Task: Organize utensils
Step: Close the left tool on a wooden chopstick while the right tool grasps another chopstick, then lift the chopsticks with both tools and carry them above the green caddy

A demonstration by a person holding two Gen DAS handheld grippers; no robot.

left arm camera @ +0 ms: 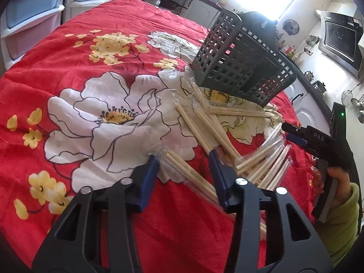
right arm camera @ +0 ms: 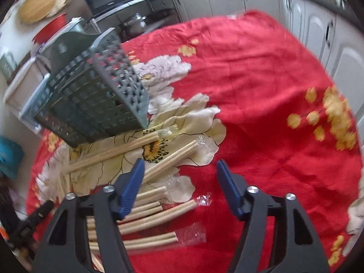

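Desk under red floral cloth [left arm camera: 141, 45]. Dark slotted utensil basket [left arm camera: 238, 54] stands at the far side, empty as far as visible. Wrapped wooden chopsticks [left arm camera: 204, 122] lie scattered on the cloth just near of the basket. Left gripper [left arm camera: 184, 157]: fingers narrowed part-way, straddling a wrapped pair, pads not pressing it. Right gripper [right arm camera: 179, 166]: fingers fairly wide, nothing held, above the near-left chopsticks; view blurred.
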